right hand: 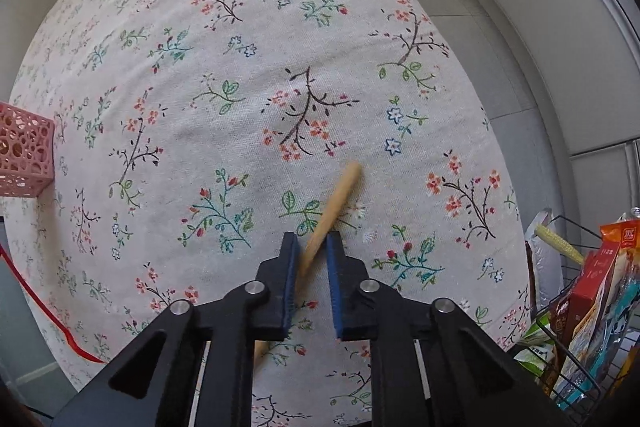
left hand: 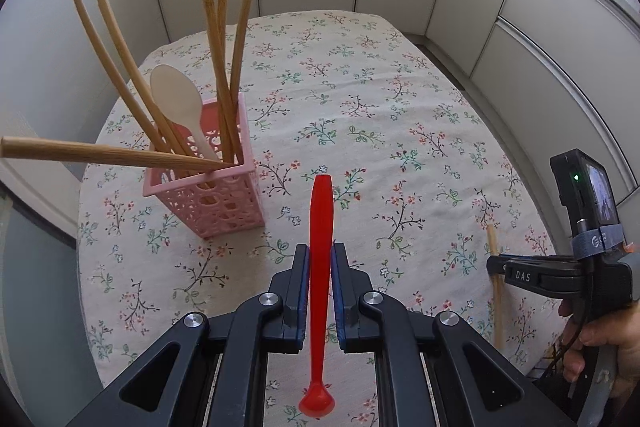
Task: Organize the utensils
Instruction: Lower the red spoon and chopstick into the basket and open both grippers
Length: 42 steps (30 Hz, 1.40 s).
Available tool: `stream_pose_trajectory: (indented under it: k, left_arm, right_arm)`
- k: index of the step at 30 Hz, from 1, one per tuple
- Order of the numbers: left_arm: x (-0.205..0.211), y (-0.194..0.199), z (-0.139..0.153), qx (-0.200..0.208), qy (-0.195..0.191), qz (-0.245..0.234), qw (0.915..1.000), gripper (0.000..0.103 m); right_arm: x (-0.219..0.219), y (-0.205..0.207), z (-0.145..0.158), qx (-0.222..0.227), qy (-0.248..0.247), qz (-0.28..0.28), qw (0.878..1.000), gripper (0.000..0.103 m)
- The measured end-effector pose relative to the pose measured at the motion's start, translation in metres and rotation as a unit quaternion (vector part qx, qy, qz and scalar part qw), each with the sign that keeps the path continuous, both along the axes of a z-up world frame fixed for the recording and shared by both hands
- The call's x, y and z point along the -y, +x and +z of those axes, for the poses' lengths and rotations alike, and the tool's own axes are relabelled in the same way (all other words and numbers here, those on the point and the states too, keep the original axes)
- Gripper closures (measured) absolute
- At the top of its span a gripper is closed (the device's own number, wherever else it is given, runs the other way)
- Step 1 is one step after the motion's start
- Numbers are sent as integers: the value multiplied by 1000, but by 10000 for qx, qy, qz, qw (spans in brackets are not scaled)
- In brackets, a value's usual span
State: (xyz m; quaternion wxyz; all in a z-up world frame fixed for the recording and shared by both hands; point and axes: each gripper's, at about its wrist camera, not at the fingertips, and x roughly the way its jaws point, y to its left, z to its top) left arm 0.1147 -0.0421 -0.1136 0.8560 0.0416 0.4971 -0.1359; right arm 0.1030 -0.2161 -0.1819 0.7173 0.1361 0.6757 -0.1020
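The left gripper (left hand: 320,259) is clamped on a red plastic spoon (left hand: 321,227), handle pointing forward and bowl hanging back under the camera. The pink perforated utensil basket (left hand: 212,195) stands just ahead and to its left on the floral tablecloth (left hand: 360,99), already holding 6 wooden chopsticks (left hand: 216,27) and a white spoon (left hand: 176,99).

The right gripper (right hand: 313,247) points straight down over 1 wooden chopstick (right hand: 336,199) lying slantwise on the cloth. In the right wrist view the stick crosses between the blue pads, which look nearly closed, probably pinching it, though a sliver of gap shows beside the right pad.

To drop the spoon in well, the left hand would likely need to rise above the leaning chopsticks, come in over the basket's open near corner and tip the handle downward before letting go; the splayed sticks leave little room, and one leans far out to the left.

The stick lies near the table's right edge, beside a wire rack of packets (right hand: 592,307); the open cloth between it and the basket offers a free path.
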Motion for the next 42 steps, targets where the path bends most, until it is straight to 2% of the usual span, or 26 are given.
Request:
stream_pose_trajectory:
  k: [5, 10, 16, 21, 23, 28, 31, 36, 38, 42]
  left_arm:
    - [-18, -3, 3, 24, -78, 92, 9999, 92]
    - [-35, -13, 15, 185, -190, 119, 9996, 92]
    - [-62, -33, 50, 717, -436, 242, 9962, 92]
    - [-83, -45, 83, 1286, -782, 524, 9872, 93]
    - [-89, -50, 95, 1545, -876, 626, 9821, 93]
    - [-106, -59, 116, 2115, -1183, 883, 9662, 93]
    - [-118, -68, 134, 2572, -1451, 1090, 9492, 93]
    - [-141, -77, 159, 3393, -1656, 1616, 9118, 93]
    - [-144, -67, 158, 3472, -1707, 1790, 9046, 93]
    - [-145, -30, 137, 3362, -1733, 2056, 9026, 93]
  right_arm:
    - [-16, 19, 6, 206, 288, 140, 9993, 96]
    - [-35, 34, 26, 628, 514, 219, 9965, 96]
    - [-49, 38, 66, 1457, 907, 345, 9846, 96]
    - [-55, 30, 100, 2090, 1103, 595, 9699, 96]
    - [-43, 14, 109, 2287, 1150, 693, 9642, 96]
    - [-45, 5, 134, 2761, 1350, 840, 9479, 96]
    - [-47, 4, 149, 3032, 1422, 885, 9381, 96]
    - [-51, 4, 184, 3590, 1455, 949, 9170, 96]
    - [-52, 5, 198, 3822, 1477, 953, 9072, 96]
    - [-57, 15, 218, 4162, 1519, 962, 8913, 96]
